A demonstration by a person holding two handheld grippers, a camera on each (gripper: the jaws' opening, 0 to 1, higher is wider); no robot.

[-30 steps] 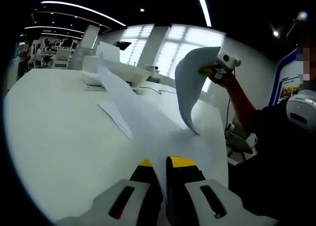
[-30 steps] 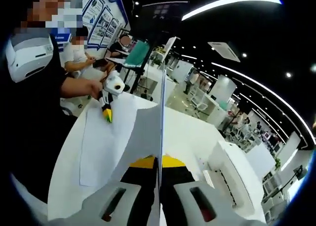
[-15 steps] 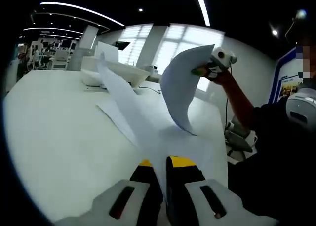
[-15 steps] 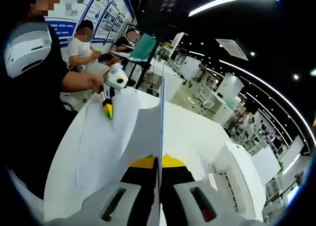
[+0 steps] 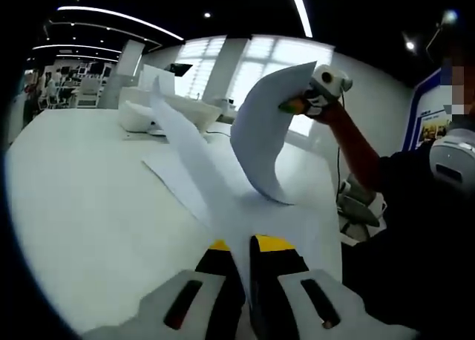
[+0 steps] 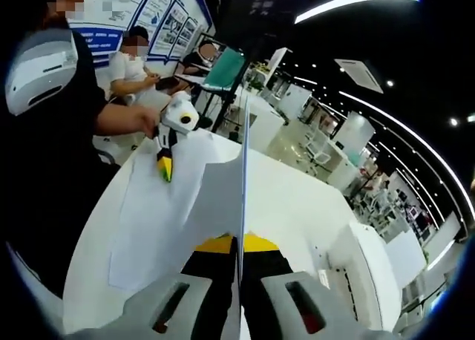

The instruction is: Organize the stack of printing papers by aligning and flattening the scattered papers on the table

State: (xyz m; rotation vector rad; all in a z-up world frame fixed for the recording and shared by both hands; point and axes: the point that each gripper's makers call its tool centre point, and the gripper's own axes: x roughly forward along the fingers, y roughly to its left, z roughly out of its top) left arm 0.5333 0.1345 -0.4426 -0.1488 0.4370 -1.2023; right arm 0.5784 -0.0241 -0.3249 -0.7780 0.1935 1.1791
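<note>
A: What does the left gripper [image 5: 249, 262] hold?

B: Its two jaws are pressed together on a sheet of paper [image 5: 194, 156]. The sheet comes out from between them and rises forward, away from the gripper, almost edge-on, with its far tip in the air above the white table [image 5: 82, 199].

A: And the right gripper [image 6: 239, 262]?

B: The same. Its jaws are closed on a second sheet [image 6: 243, 177], which I see as a thin vertical line going straight up from the jaws. In the left gripper view this sheet [image 5: 260, 143] curves up from the table to the right gripper [image 5: 293, 104], high and to the right of the left one, in the person's hand [image 5: 326, 110].

A: Where are the other papers?

B: More sheets [image 5: 174, 178] lie flat on the table, just ahead of the left gripper's jaws and under the lifted ones. In the right gripper view, the left gripper [image 6: 163, 165] is ahead and to the left, its yellow tip on a sheet [image 6: 152, 206] that hangs toward the table edge.

A: Anything beyond?

B: A white machine [image 5: 171, 110] stands on the table far ahead of the left gripper
</note>
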